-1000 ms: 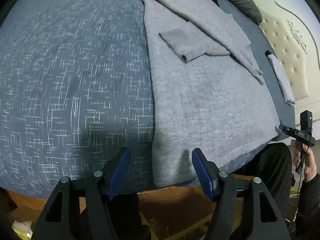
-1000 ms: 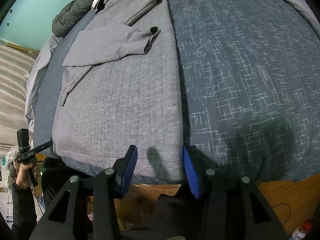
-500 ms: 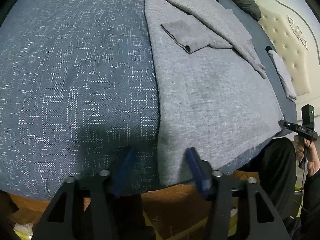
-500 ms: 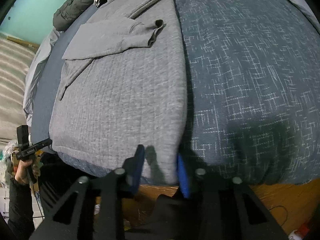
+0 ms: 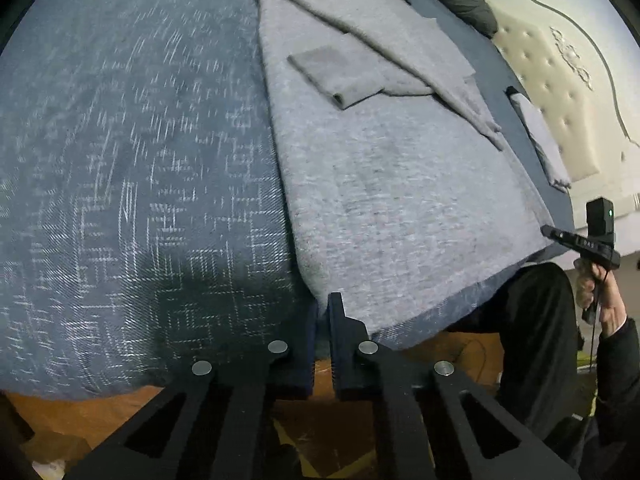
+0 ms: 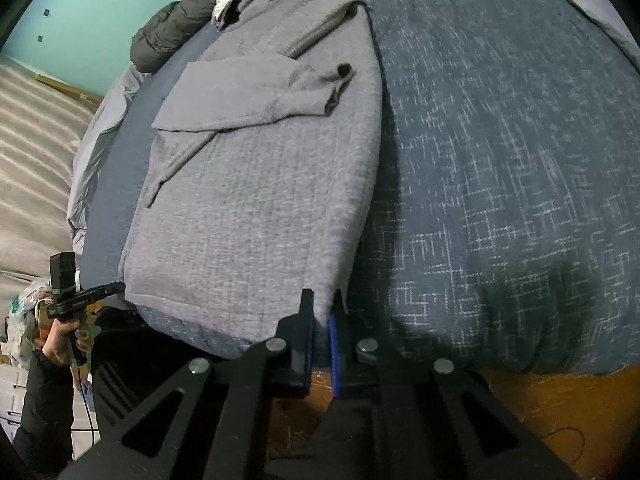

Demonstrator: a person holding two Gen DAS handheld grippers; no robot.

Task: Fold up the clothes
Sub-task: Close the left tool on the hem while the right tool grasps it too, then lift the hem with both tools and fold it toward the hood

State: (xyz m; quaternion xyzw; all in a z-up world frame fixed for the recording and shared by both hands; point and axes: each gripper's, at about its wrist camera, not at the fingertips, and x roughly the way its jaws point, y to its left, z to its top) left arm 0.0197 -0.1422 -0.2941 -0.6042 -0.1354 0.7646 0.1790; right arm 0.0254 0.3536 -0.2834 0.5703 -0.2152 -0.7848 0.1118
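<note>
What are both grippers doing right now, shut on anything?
Left gripper: closed on the near hem corner of the grey sweater.
Right gripper: closed on the other near hem corner of the same sweater.

The sweater (image 5: 400,184) is light grey, with a fine knitted texture. The bed cover (image 5: 132,184) under it is dark blue with a pattern of short white broken lines. The gripper pads (image 6: 333,344) are blue, the headboard (image 5: 560,92) is cream, and the wall (image 6: 100,20) is turquoise.
</note>
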